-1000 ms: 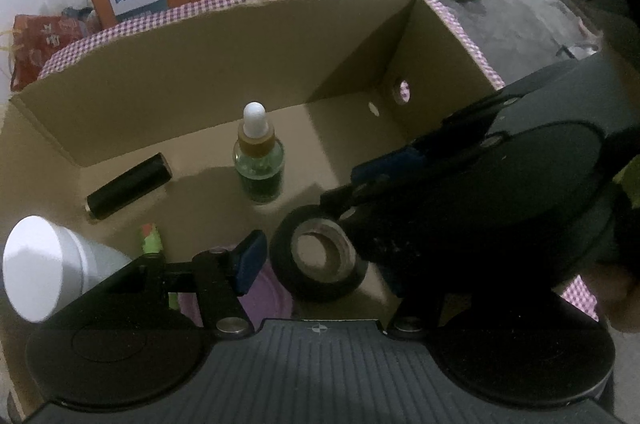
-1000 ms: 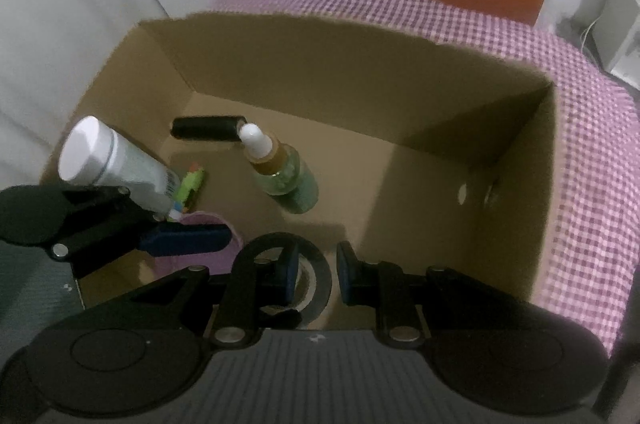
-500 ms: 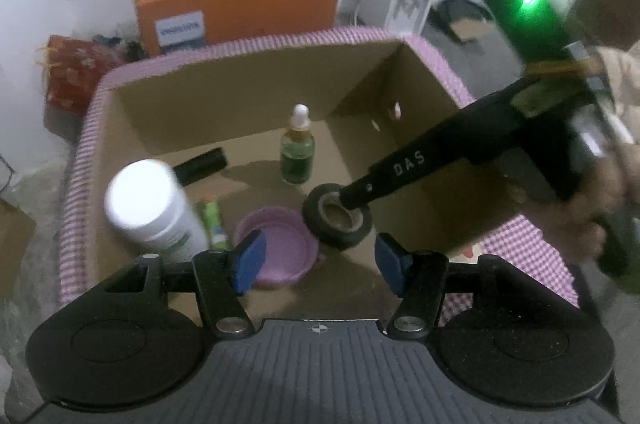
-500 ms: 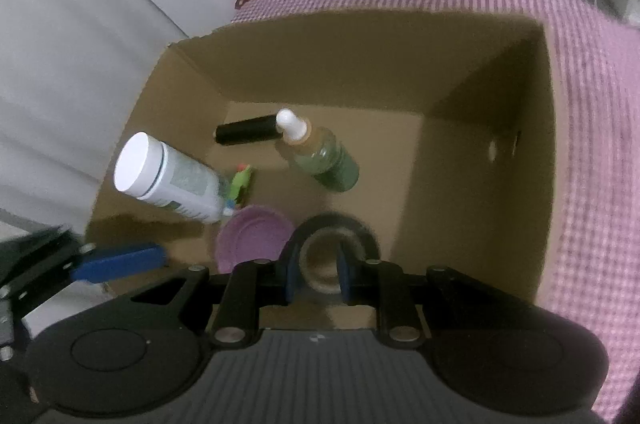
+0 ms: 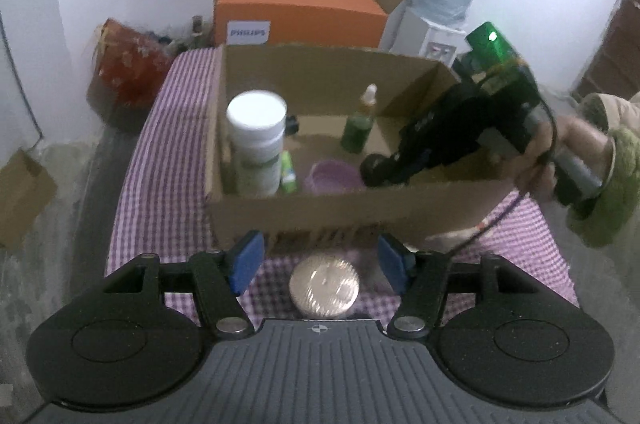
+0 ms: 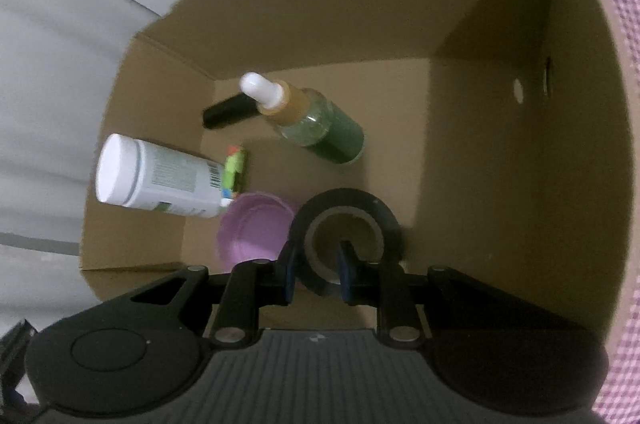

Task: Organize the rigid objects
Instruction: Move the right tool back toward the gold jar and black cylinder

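The right gripper [image 6: 317, 274] reaches down into the box [image 6: 500, 152], its blue pads astride the near wall of a black tape roll [image 6: 347, 220]: one pad outside the ring, one in the brown core. The jaws are opening, and whether the pads still press on the tape cannot be told. The roll lies flat on the box floor near the front wall, touching a pink lid [image 6: 256, 228] on its left.

Left of the lid leans a white bottle [image 6: 156, 176] with a white cap; its label carries a barcode and small print too blurred to read. A small green tube [image 6: 234, 168] lies against its base. Further back stands a green dropper bottle [image 6: 312, 120] with an amber collar and white bulb, and behind it lies a black cylinder [image 6: 230, 110].

The left gripper [image 5: 320, 262] is outside the box, above the purple checked cloth [image 5: 160, 128], jaws parted and opening with nothing held. Below the gap lies a shiny round disc [image 5: 325, 284], just in front of the box. From this view a hand [image 5: 560, 152] in a green sleeve holds the right gripper's handle.

Behind the box sits an orange carton [image 5: 296, 8] with a white label reading "PHILIPS". A water dispenser [image 5: 436, 24] stands to its right, a red bag [image 5: 128, 64] to its left.
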